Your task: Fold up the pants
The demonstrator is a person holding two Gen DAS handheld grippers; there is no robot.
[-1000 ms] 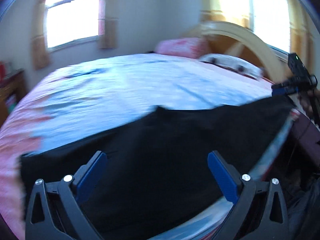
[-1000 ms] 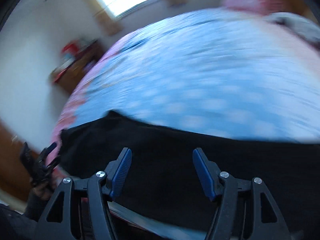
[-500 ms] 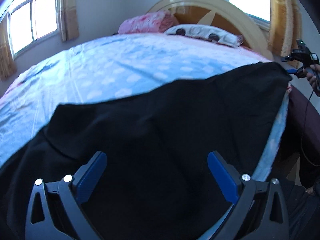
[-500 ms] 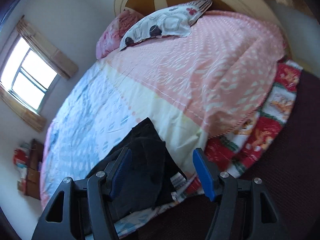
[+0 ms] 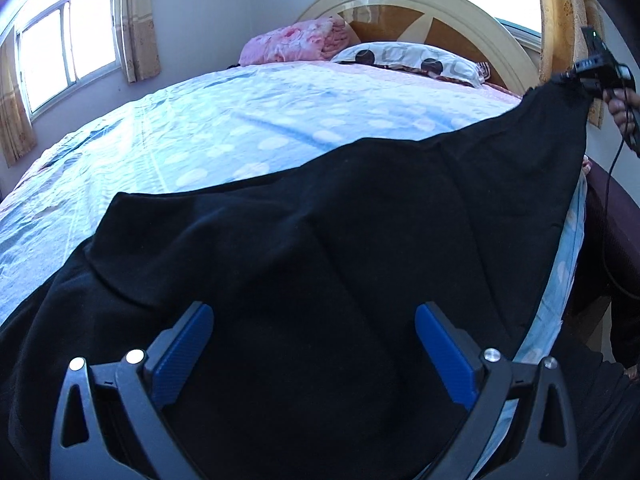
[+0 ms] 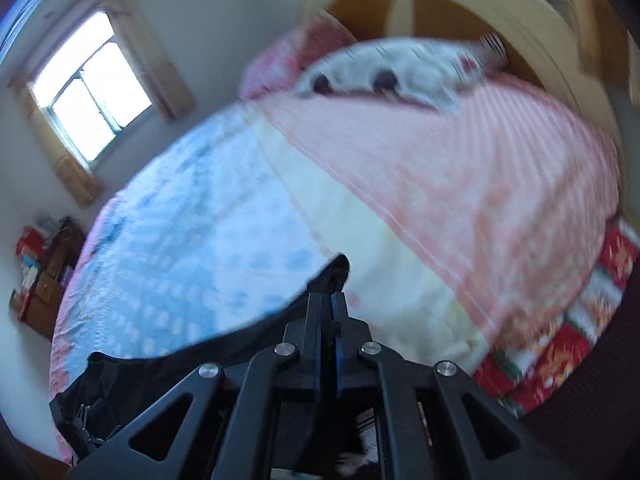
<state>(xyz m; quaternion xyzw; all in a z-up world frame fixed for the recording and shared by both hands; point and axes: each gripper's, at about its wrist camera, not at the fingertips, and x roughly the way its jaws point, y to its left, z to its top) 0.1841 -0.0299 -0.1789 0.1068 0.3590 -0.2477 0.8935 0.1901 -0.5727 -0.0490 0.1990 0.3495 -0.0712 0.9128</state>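
The bed (image 5: 248, 128) is covered by a blue dotted sheet, and the black pants (image 5: 320, 264) are spread along its near edge. One corner of the pants is lifted and pinched in the fully closed right claw (image 6: 327, 304). The left claw (image 5: 314, 348) is held wide open above the cloth, gripping nothing. The thin pinch could be lost if the corner is pulled hard, because the heavy fabric would drag it free.

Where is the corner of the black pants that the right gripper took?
In the left wrist view it is at the far right, pinched in the right gripper and lifted above the bed, below the headboard; the black pants drape from it.
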